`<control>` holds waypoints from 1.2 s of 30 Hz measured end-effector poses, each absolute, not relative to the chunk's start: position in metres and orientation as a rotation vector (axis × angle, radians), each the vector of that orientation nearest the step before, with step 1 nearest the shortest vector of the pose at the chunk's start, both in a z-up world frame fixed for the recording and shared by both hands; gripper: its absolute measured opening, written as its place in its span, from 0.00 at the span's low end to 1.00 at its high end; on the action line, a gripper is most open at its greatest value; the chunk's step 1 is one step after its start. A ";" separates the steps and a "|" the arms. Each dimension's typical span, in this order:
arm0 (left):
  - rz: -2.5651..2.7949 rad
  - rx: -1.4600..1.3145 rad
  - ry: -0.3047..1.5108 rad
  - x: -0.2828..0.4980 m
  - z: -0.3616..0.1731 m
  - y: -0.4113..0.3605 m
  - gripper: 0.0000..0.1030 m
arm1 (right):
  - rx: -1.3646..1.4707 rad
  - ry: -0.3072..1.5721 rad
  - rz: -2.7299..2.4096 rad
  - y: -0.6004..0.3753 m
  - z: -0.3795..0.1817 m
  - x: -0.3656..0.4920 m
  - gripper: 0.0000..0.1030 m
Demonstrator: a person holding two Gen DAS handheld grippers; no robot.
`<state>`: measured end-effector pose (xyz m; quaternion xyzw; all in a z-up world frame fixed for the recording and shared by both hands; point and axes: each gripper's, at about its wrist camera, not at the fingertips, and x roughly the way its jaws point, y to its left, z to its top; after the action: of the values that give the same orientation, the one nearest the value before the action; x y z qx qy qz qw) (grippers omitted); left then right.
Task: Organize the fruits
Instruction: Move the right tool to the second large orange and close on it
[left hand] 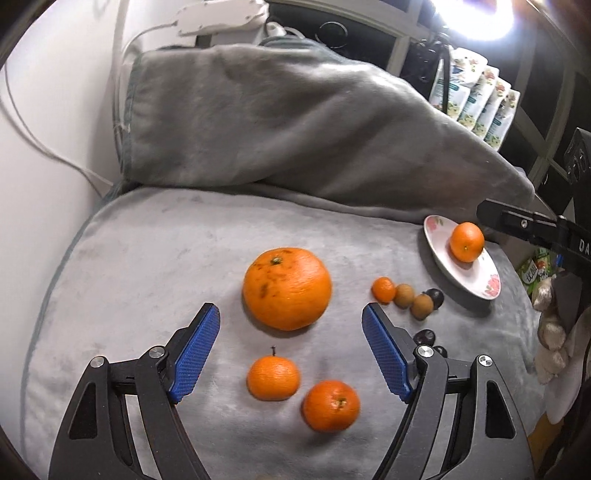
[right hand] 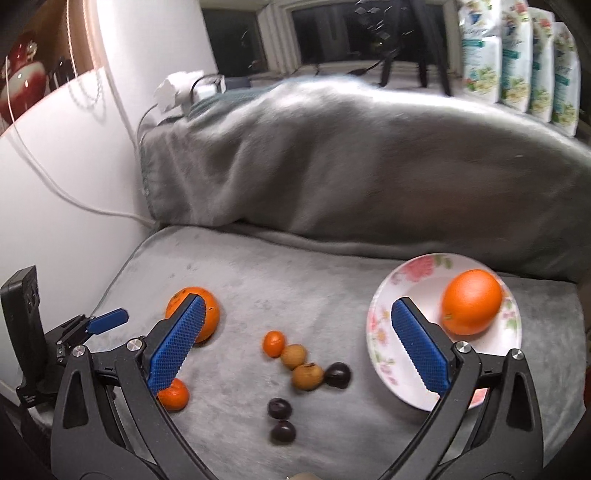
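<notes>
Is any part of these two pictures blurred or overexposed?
Left wrist view: strong glare from a lamp at the top right; fruits fairly sharp. Right wrist view: the orange on the plate and the grey blanket are smeared; both views bend at the edges.

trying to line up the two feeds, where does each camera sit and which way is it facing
Left wrist: sits on the left gripper, angled down over the big orange; its open jaws and a gloved hand show.
Right wrist: sits on the right gripper, angled down at the small fruits, the plate at right; its open jaws show, with the left gripper at far left.
Shared: big orange, plate, the orange on the plate, grey blanket.
</notes>
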<state>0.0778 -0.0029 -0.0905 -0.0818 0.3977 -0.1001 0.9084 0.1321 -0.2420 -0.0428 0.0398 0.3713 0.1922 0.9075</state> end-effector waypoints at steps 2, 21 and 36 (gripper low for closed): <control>-0.212 -0.190 0.834 0.082 -0.096 0.001 0.77 | 0.078 0.788 0.429 -0.232 -0.047 0.136 0.99; -0.273 -0.310 0.907 0.111 -0.121 0.008 0.76 | 0.220 1.044 0.624 -0.165 -0.108 0.189 0.99; -0.304 -0.371 0.932 0.124 -0.132 0.013 0.72 | 0.271 1.128 0.687 -0.137 -0.121 0.208 0.90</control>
<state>0.1242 0.0133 -0.1317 -0.1770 0.4451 -0.1450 0.8658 0.2075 -0.1365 -0.1214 0.1257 0.5221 0.3180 0.7814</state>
